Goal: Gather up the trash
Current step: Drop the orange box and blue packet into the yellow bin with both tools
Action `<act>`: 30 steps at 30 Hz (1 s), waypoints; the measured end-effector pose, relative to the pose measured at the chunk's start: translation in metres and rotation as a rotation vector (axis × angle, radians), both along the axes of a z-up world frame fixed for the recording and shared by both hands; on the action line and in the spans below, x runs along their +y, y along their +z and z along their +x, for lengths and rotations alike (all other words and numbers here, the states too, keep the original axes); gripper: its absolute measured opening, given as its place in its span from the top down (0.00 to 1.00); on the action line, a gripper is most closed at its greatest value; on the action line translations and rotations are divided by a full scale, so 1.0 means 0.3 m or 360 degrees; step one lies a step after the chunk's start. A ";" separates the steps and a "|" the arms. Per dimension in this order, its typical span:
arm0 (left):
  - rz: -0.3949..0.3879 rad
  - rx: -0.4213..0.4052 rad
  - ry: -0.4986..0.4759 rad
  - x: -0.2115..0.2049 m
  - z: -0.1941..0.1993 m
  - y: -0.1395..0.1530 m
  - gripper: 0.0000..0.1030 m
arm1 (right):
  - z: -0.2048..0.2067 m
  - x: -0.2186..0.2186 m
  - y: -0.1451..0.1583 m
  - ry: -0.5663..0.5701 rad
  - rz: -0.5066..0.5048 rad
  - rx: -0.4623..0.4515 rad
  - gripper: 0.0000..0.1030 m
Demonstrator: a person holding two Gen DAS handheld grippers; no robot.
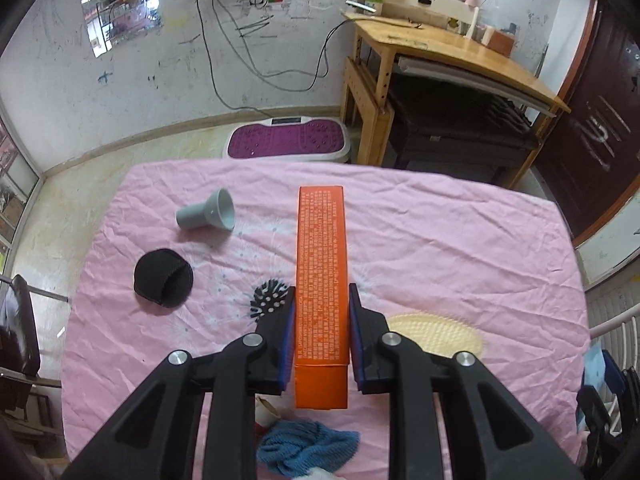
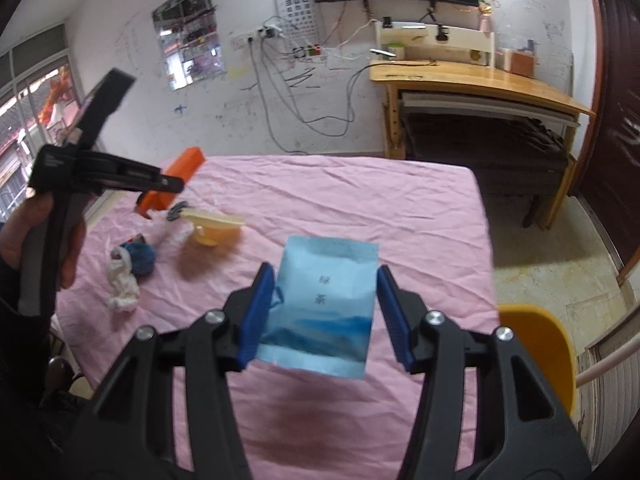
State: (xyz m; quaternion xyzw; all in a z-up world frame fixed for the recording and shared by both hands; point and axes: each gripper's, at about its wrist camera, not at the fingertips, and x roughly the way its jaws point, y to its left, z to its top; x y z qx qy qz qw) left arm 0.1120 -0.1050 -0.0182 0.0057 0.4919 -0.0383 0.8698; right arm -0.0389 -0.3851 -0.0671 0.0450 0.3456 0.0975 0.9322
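My left gripper (image 1: 322,290) is shut on a long orange carton (image 1: 321,264), its blue pads pressed on both long sides, and holds it above the pink tablecloth (image 1: 460,248). In the right wrist view that same left gripper (image 2: 160,184) and the orange carton (image 2: 186,166) hang over the table's far left, gripped by a hand (image 2: 40,232). My right gripper (image 2: 326,269) is shut on a pale blue tea packet (image 2: 326,304), lifted clear of the pink tablecloth (image 2: 360,208) with its shadow beneath. A crumpled white tissue (image 2: 122,284) lies at the left.
A grey funnel-shaped nozzle (image 1: 208,214), a black round pouch (image 1: 163,278), a spiky black-and-white ball (image 1: 269,296), a yellow brush (image 1: 436,334) and a blue cloth (image 1: 304,446) lie on the table. A yellow chair (image 2: 536,356) stands at its right; a wooden desk (image 2: 480,80) is behind.
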 end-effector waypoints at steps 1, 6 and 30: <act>-0.0009 -0.0014 -0.0019 -0.012 -0.009 0.016 0.82 | -0.004 -0.022 -0.003 -0.0026 0.0000 -0.0003 0.51; -0.0049 -0.0078 -0.0222 -0.181 -0.065 0.099 0.82 | -0.039 -0.152 -0.030 -0.0192 -0.0026 0.0009 0.51; -0.0063 0.0103 -0.0994 -1.072 -0.301 -0.055 0.81 | -0.143 -0.646 -0.332 -0.0689 0.0102 0.0245 0.51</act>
